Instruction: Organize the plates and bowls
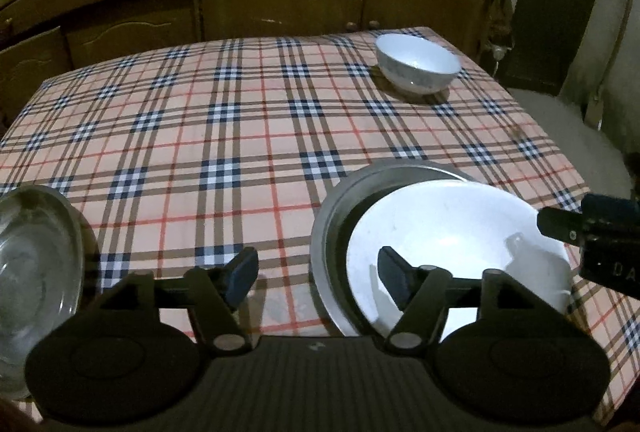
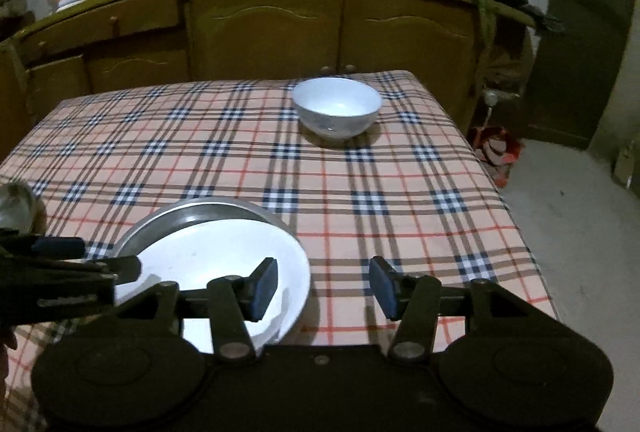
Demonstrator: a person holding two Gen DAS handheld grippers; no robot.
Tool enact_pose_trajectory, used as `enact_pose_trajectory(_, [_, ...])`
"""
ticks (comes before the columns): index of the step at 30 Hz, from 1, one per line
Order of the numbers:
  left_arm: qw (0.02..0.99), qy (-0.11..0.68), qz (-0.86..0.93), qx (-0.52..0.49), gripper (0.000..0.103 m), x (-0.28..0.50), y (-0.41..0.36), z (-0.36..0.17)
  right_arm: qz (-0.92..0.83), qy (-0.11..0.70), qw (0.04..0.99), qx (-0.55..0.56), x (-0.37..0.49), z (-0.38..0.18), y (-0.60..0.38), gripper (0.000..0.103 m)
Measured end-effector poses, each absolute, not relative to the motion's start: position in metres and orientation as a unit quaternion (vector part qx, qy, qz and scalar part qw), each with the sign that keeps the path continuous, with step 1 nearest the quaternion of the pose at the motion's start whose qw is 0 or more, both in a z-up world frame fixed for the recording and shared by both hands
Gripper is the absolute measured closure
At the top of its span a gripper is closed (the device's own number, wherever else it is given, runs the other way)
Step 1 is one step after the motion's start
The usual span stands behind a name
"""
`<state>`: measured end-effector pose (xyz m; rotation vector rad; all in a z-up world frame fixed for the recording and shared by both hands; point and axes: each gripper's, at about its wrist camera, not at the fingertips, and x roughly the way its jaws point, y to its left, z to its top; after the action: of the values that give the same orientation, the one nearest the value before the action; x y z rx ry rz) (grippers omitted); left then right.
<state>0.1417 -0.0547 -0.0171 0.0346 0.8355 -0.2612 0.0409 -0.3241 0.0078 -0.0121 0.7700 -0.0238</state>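
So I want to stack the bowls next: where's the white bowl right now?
The white bowl stands alone near the table's far right corner in both views, beyond the white plate and metal dish.

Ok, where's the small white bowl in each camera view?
Left wrist: small white bowl sits upper right, near the table's far edge.
Right wrist: bowl sits just right of centre, upper half.
Shared landmark: white plate resting in the metal dish, nearer the cameras.
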Motion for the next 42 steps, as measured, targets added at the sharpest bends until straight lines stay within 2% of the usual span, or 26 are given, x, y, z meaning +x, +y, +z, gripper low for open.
enact_pose_trajectory(7, [0.907,0.4,-0.13,0.01,0.029,0.141,-0.055,-0.013,-0.02,0.406,0.914,0.015,0.048,-0.013,-0.329,0.04])
enact_pose_trajectory(10, [0.907,0.398,-0.133,0.013,0.029,0.141,-0.055,-0.012,0.007,0.411,0.91,0.046,0.048,-0.023,-0.328,0.046])
enact_pose_trajectory(16, [0.909,0.396,-0.131,0.009,0.028,0.142,-0.054,-0.01,-0.03,0.355,0.934,0.036,0.038,0.006,-0.34,0.046])
enact_pose_trajectory(19, [0.909,0.395,-0.135,0.01,0.028,0.142,-0.055,-0.01,-0.04,0.363,0.931,0.024,0.036,0.01,-0.345,0.046])
enact_pose_trajectory(25, [0.908,0.395,-0.138,0.011,0.027,0.14,-0.055,-0.01,-0.034,0.4,0.916,0.025,0.042,-0.019,-0.34,0.047])
enact_pose_trajectory(27, [0.909,0.394,-0.134,0.009,0.027,0.141,-0.054,-0.009,-0.027,0.398,0.916,0.035,0.041,-0.02,-0.341,0.051])
enact_pose_trajectory(32, [0.911,0.391,-0.133,0.005,0.027,0.142,-0.055,-0.006,-0.046,0.373,0.926,0.032,0.037,-0.009,-0.348,0.05])
enact_pose_trajectory(38, [0.911,0.39,-0.137,0.009,0.027,0.14,-0.059,-0.005,-0.032,0.381,0.924,0.014,0.04,-0.022,-0.333,0.052])
enact_pose_trajectory(42, [0.912,0.388,-0.137,0.003,0.025,0.143,-0.058,-0.001,-0.038,0.359,0.932,0.042,0.042,-0.012,-0.345,0.05])
